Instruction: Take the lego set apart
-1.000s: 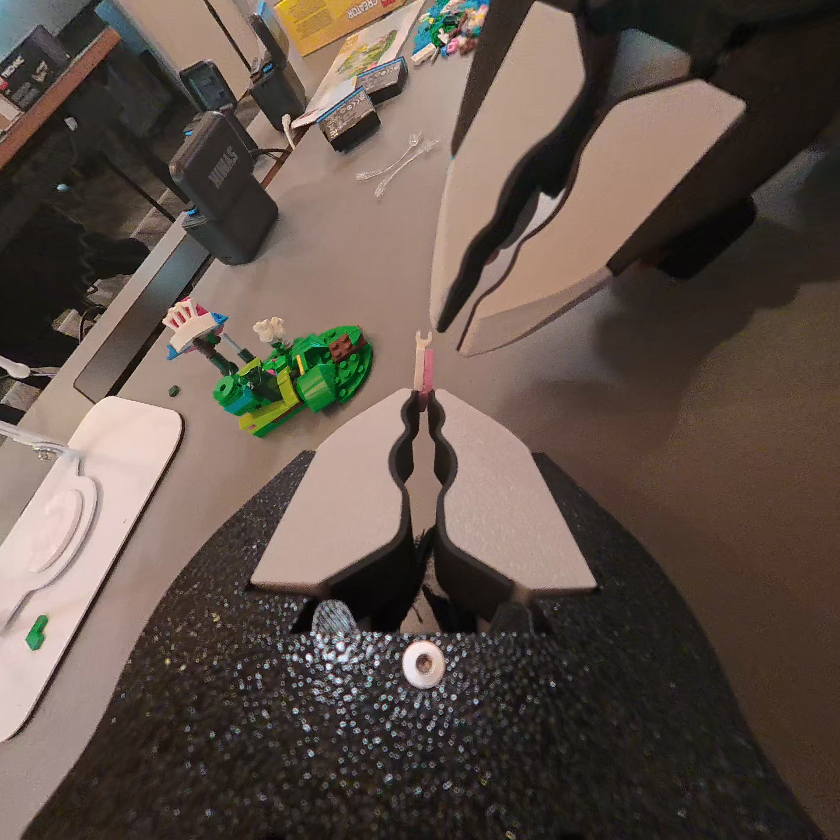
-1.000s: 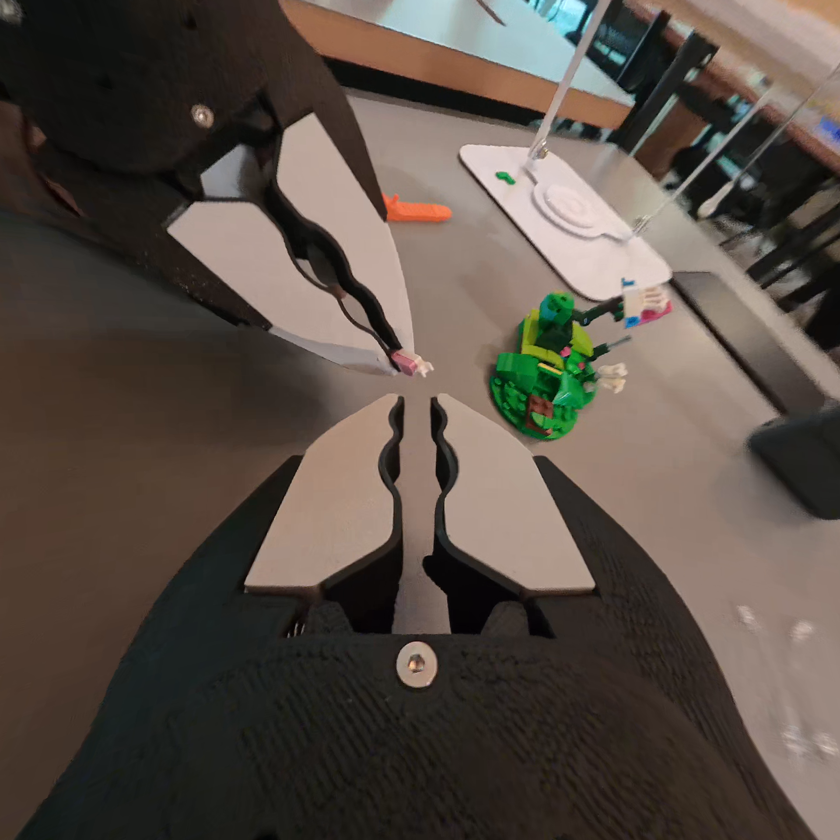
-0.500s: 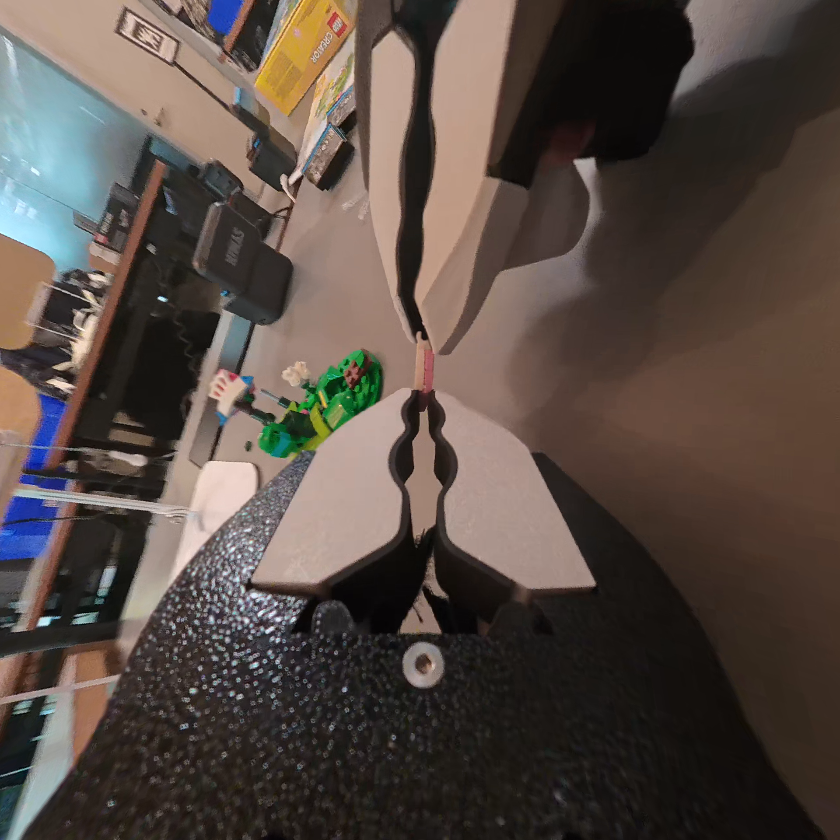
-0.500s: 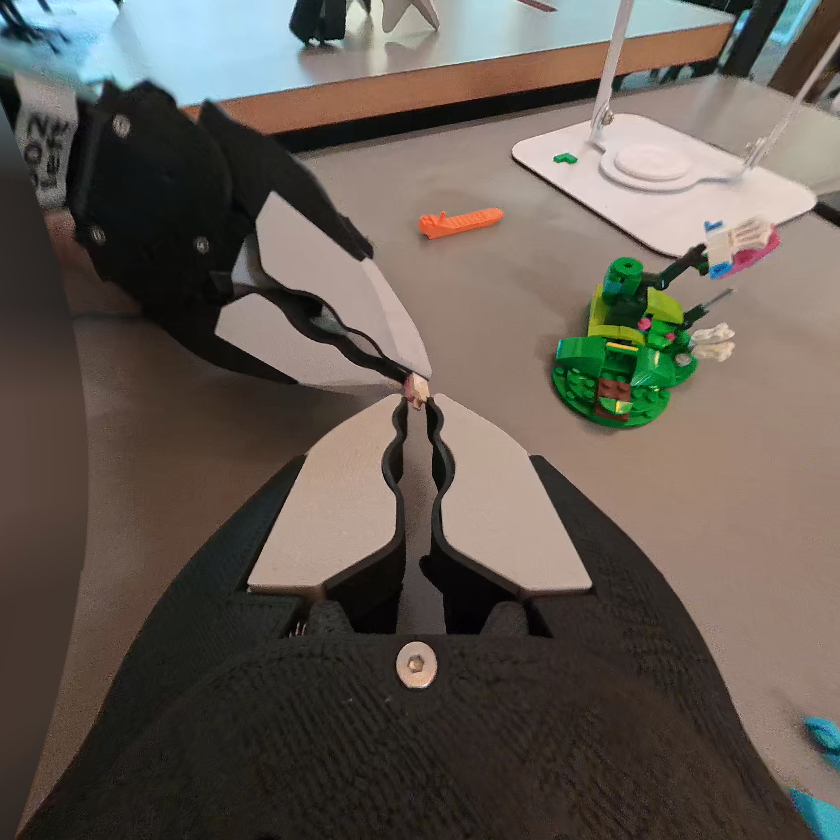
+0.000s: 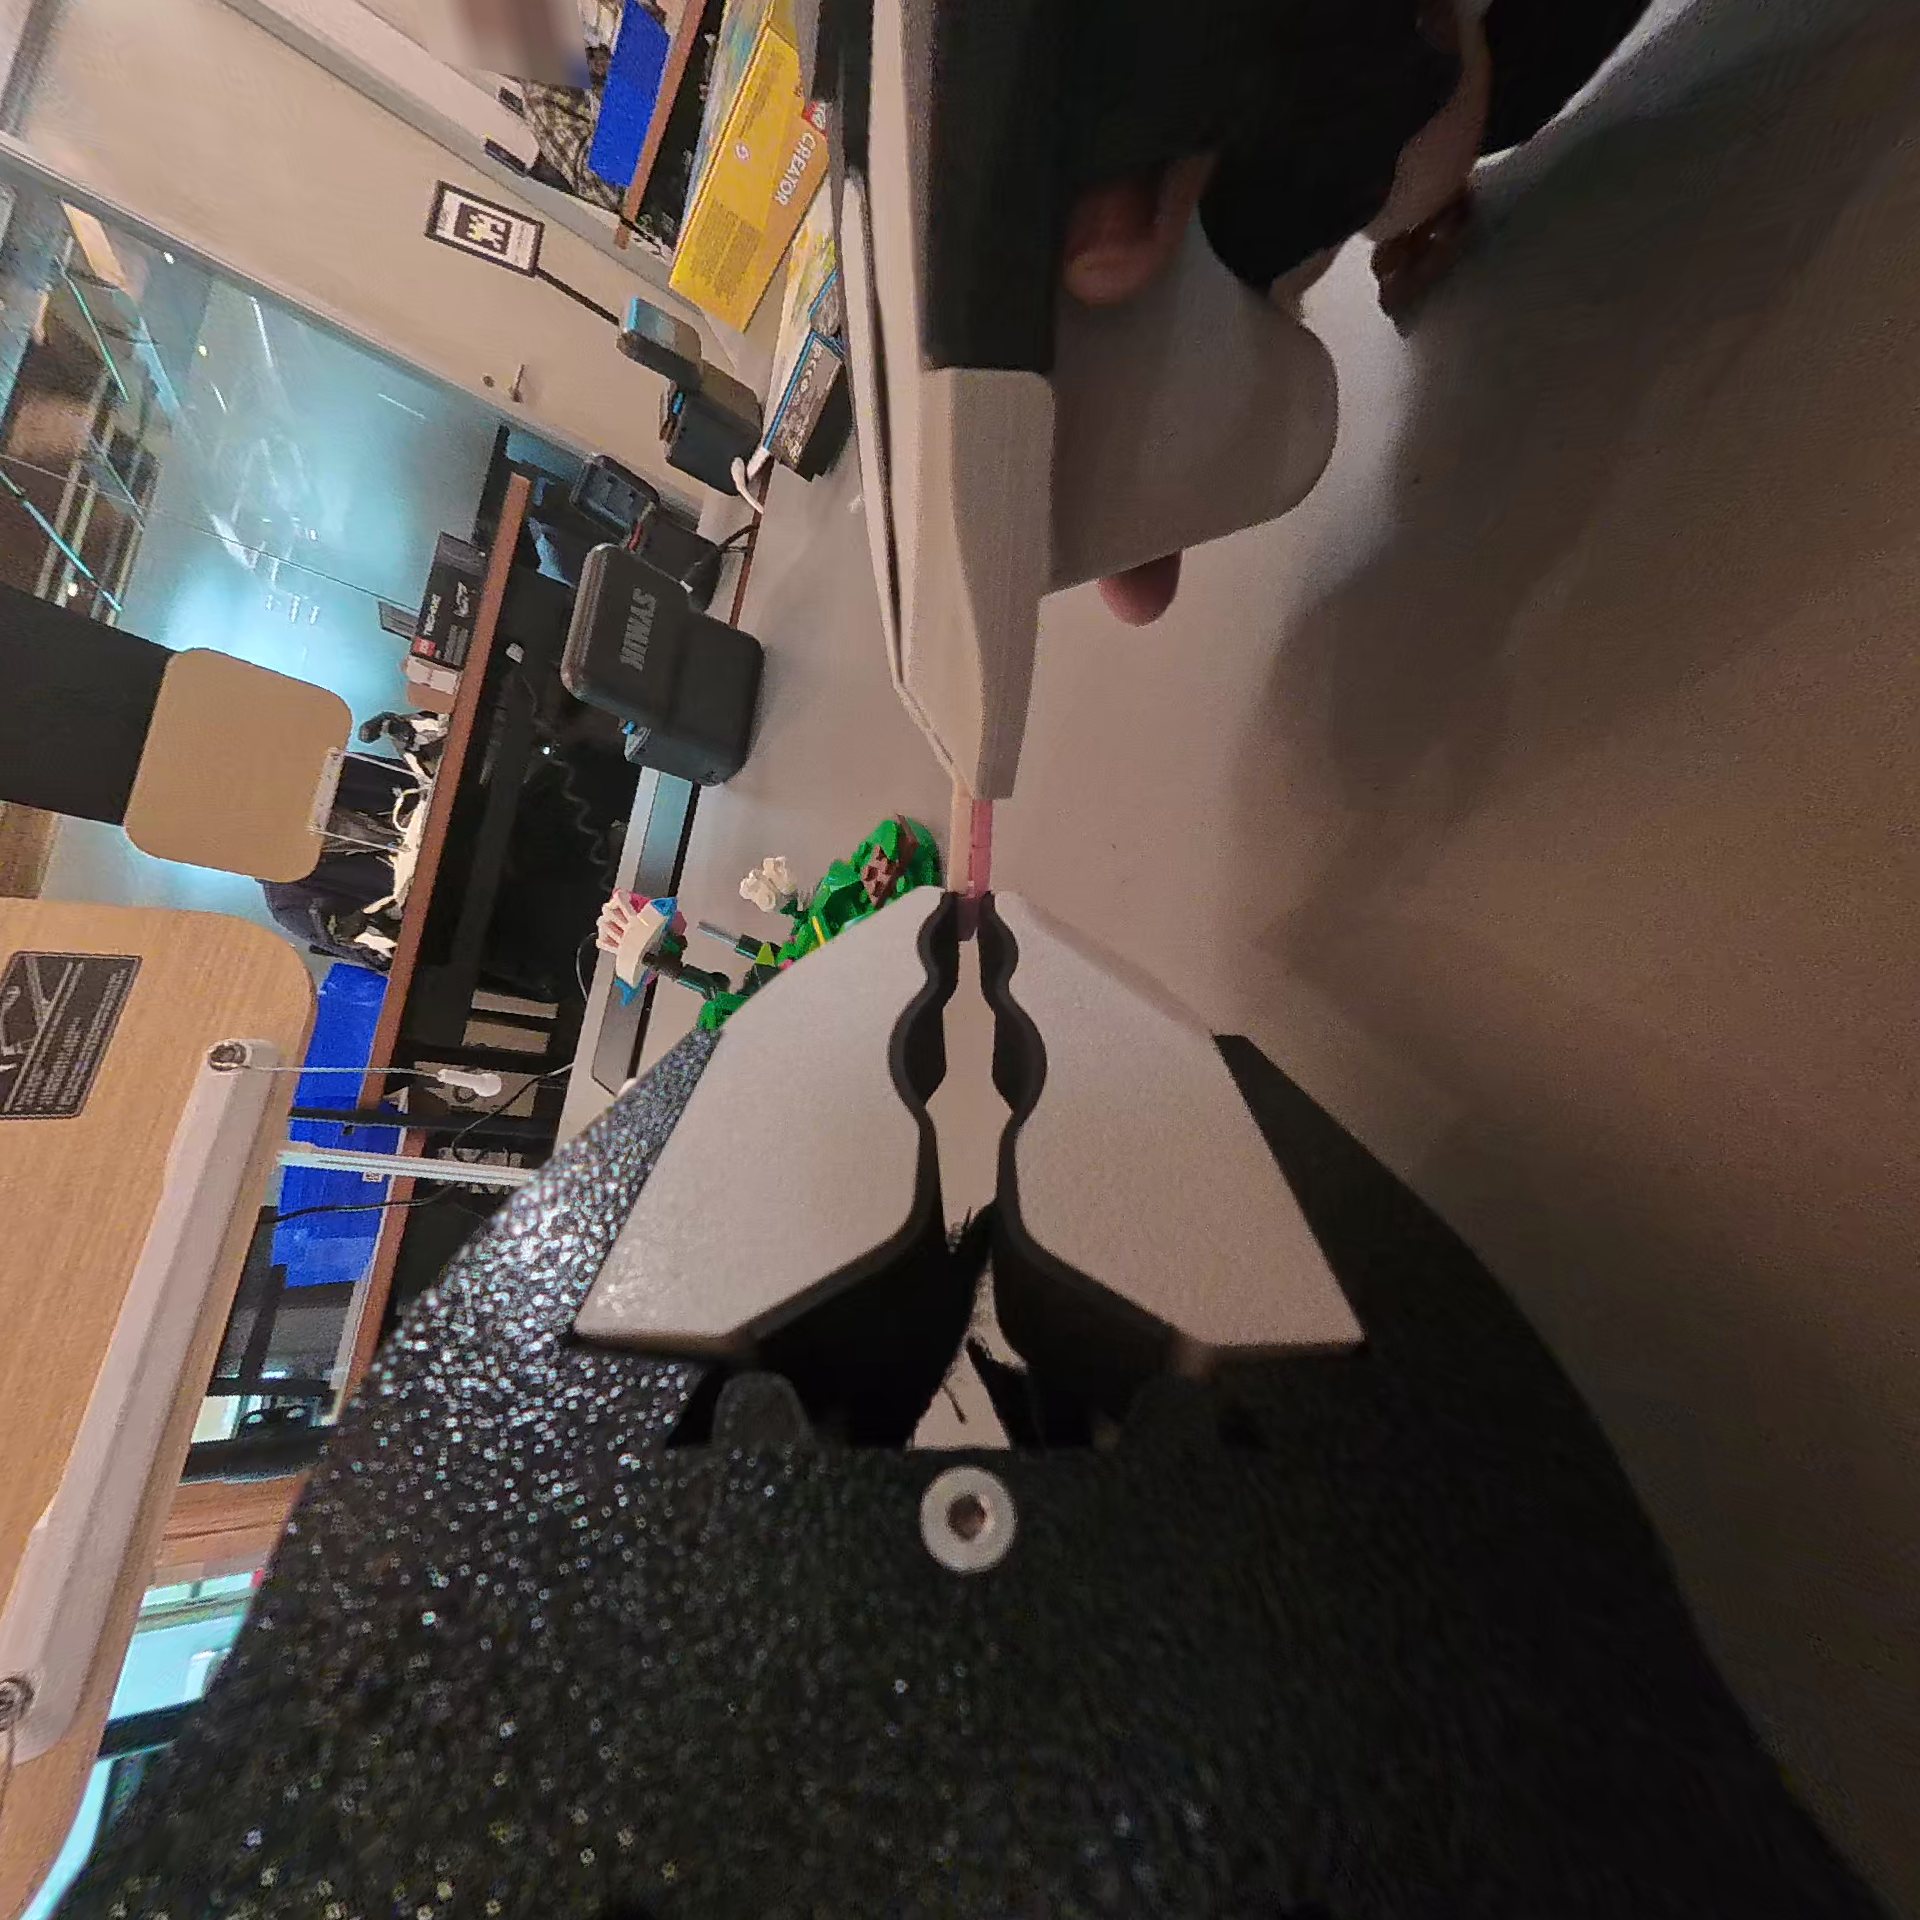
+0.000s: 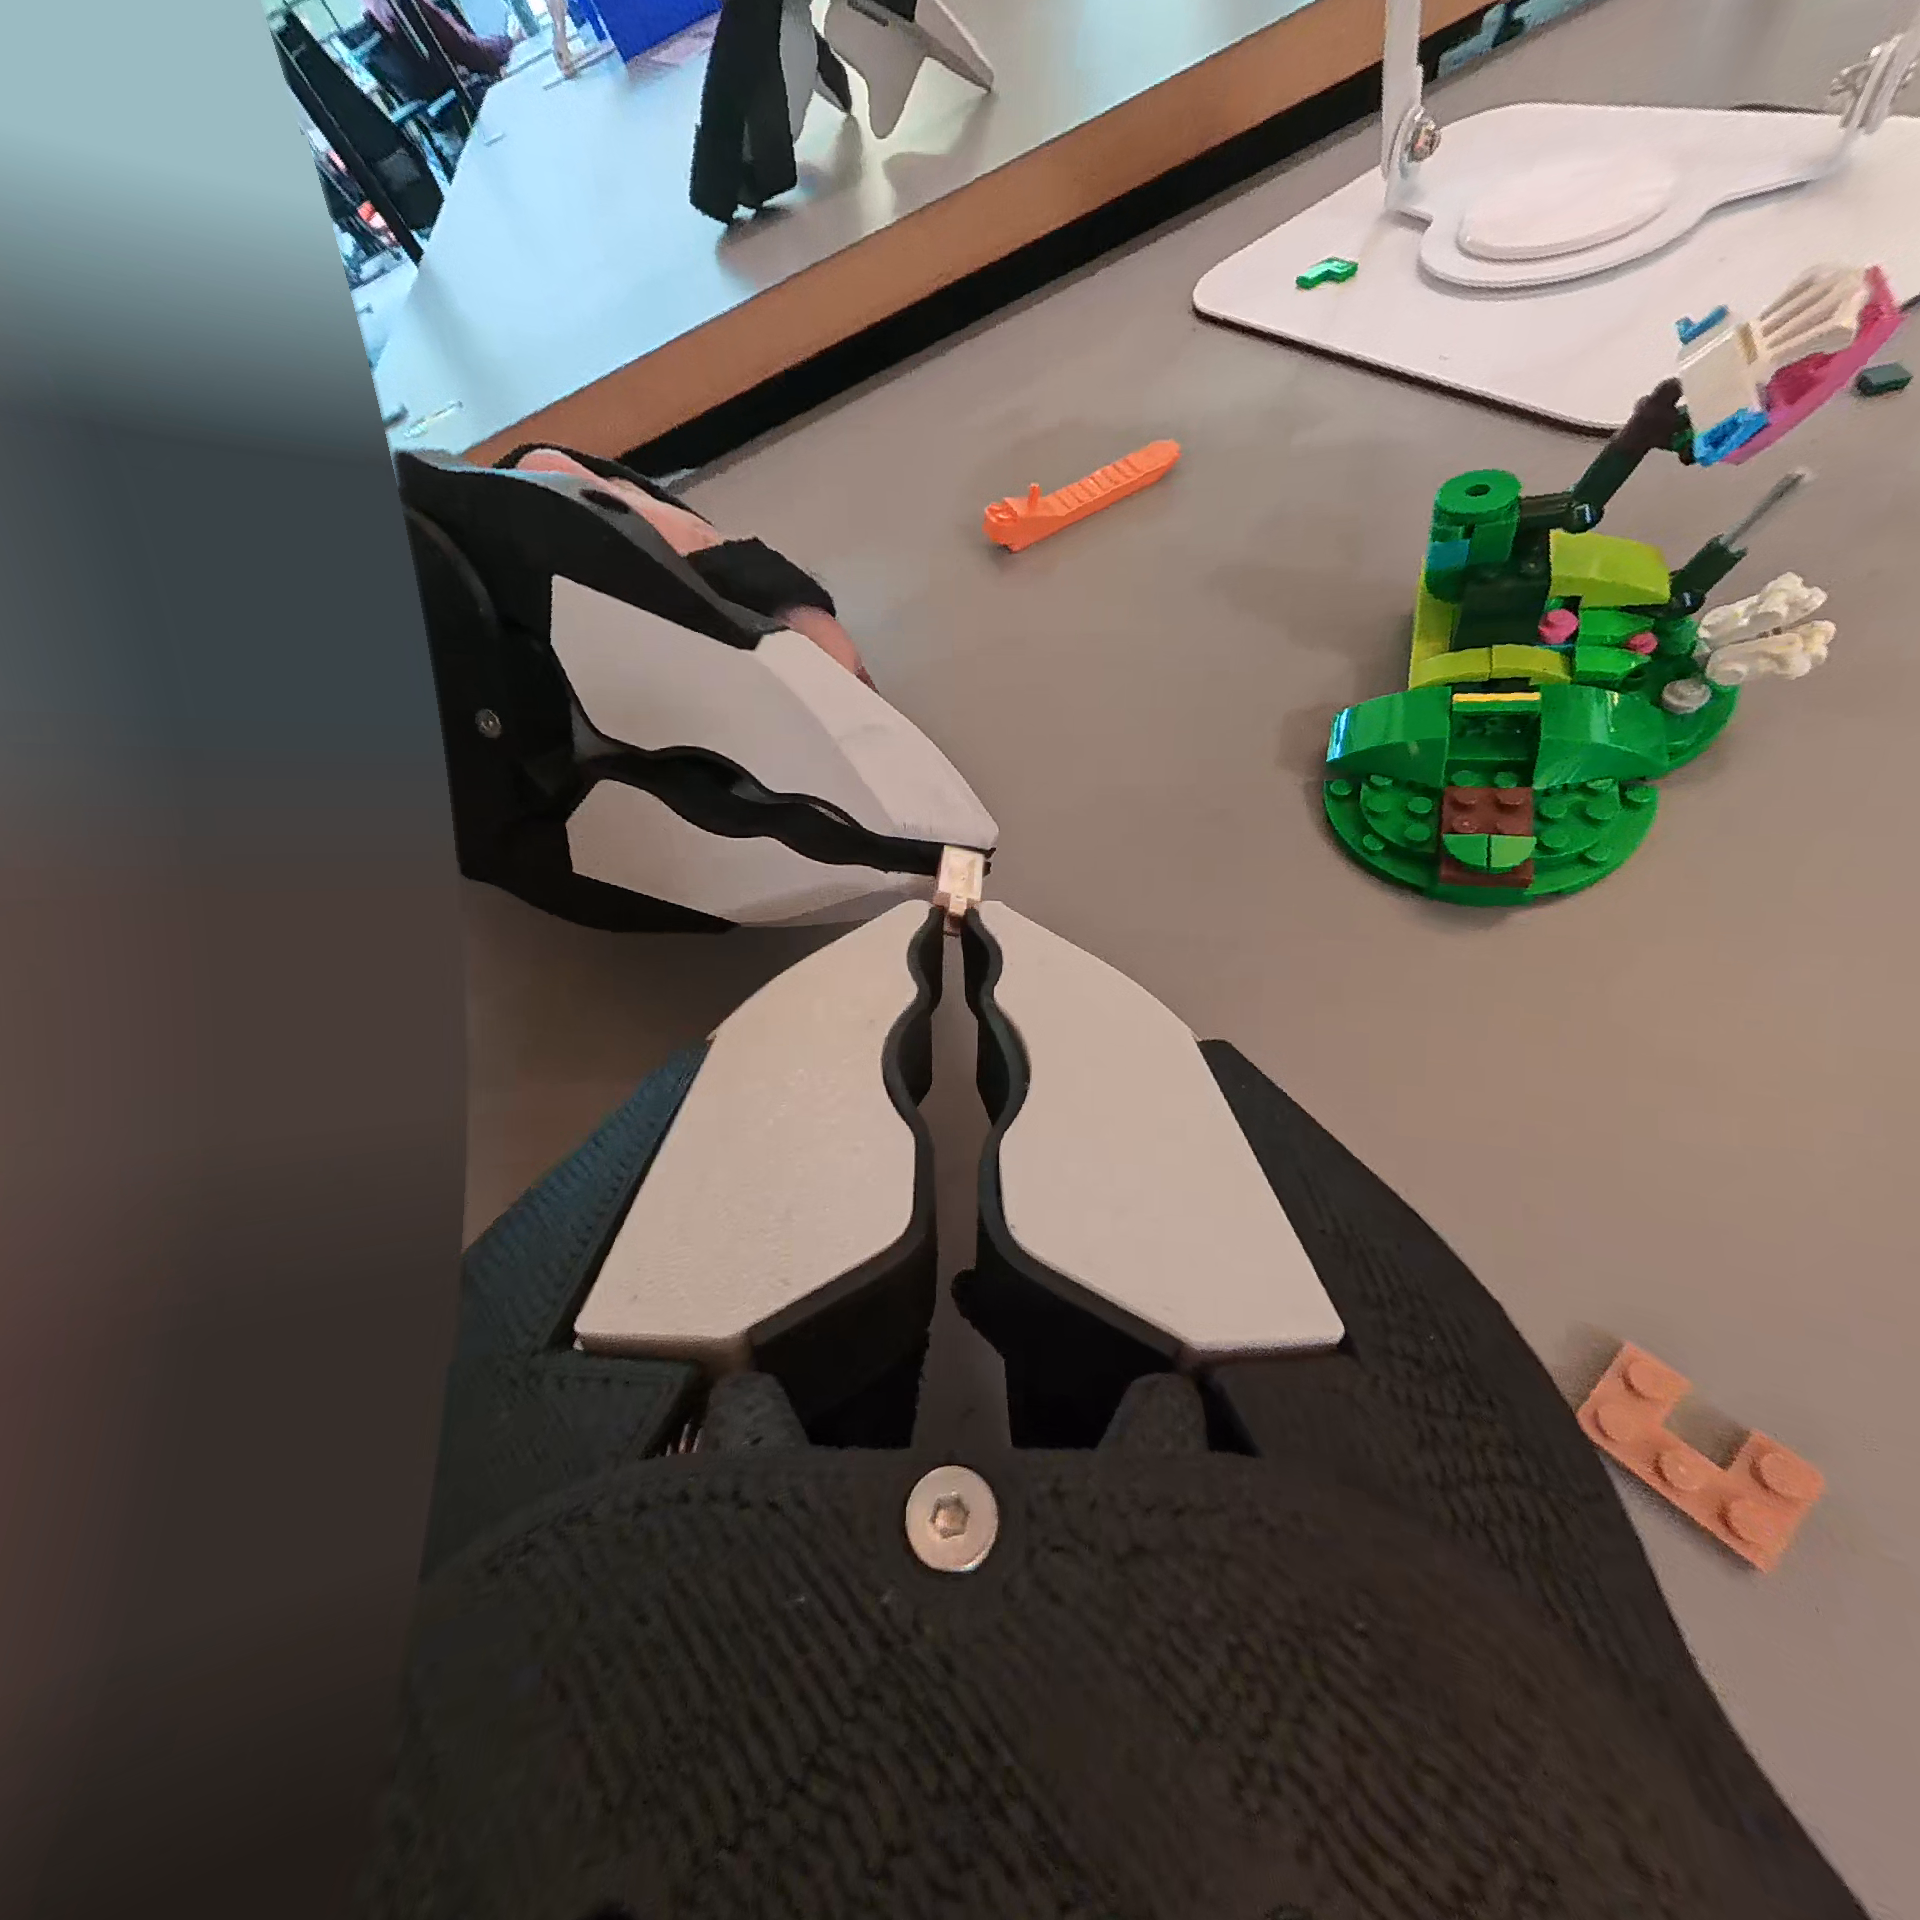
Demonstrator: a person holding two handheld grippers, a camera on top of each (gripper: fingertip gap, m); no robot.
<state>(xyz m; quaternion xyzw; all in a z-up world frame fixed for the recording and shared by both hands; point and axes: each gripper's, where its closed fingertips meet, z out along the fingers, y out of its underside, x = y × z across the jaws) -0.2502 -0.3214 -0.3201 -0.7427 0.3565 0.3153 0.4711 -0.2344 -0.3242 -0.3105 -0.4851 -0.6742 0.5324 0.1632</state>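
Left gripper [image 6: 961, 860], grey fingers on a black body, is clamped on one end of a tiny pink-and-white lego sub-piece [image 5: 977, 844], held in the air above the grey table [image 6: 1195, 623]. Right gripper [image 6: 951, 914] meets it tip to tip, jaws drawn narrow onto the white end of the same piece; the contact looks like a pinch, though the bite is very shallow. Judgement: the two parts are being pulled apart. The piece is rigid plastic, very light, smooth, and small enough to pop out of either grip; best held close to the joint on flat faces, with a slight bending pull, not a straight tug. Lying on the table beyond: an orange plastic brick-separator tool [image 6: 1081, 494]. Further right, the main green lego model on its round studded base [image 6: 1496, 769] stands well apart from both grippers, its pink-and-white flower on a dark stalk [image 6: 1787, 364] not yet removed. Nearest the right edge, a tan L-shaped studded plate [image 6: 1704, 1455] lies loose beside the right gripper's body.
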